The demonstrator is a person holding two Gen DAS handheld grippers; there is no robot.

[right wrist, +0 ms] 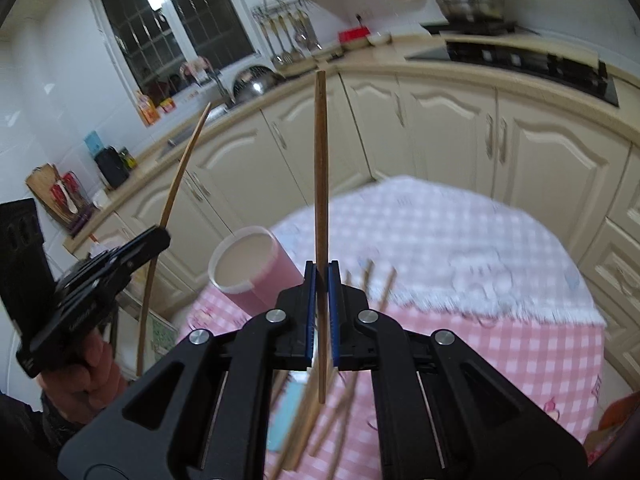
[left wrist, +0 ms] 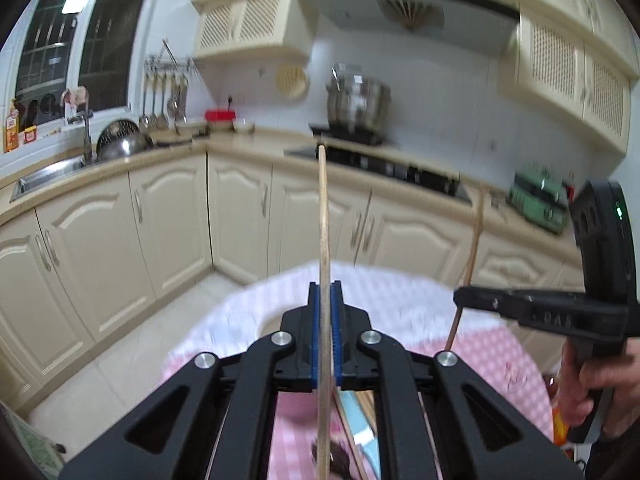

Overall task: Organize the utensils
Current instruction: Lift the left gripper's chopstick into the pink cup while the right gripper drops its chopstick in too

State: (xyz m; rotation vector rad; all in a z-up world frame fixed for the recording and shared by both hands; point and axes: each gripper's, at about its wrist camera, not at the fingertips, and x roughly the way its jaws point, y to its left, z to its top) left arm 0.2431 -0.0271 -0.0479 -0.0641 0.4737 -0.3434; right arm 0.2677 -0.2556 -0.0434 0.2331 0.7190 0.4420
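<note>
In the left wrist view my left gripper (left wrist: 325, 288) is shut on a pale wooden chopstick (left wrist: 322, 208) that stands nearly upright between the blue pads. My right gripper (left wrist: 460, 298) shows at the right, shut on a darker chopstick (left wrist: 474, 240). In the right wrist view the right gripper (right wrist: 322, 276) clamps its chopstick (right wrist: 320, 160) upright. The left gripper (right wrist: 160, 236) holds its chopstick (right wrist: 176, 184) at the left. Both are lifted above the table. A pink cup (right wrist: 260, 272) lies tilted on the pink checked tablecloth (right wrist: 460, 240). Several loose chopsticks (right wrist: 340, 412) lie blurred under the right gripper.
A light-blue flat item (right wrist: 286, 412) lies among the chopsticks. Cream kitchen cabinets (left wrist: 168, 216) run behind the table, with a sink (left wrist: 48, 174), a black hob (left wrist: 400, 168) bearing a steel pot (left wrist: 358, 102), and a green appliance (left wrist: 540, 200). A hand (left wrist: 592, 384) grips the right tool.
</note>
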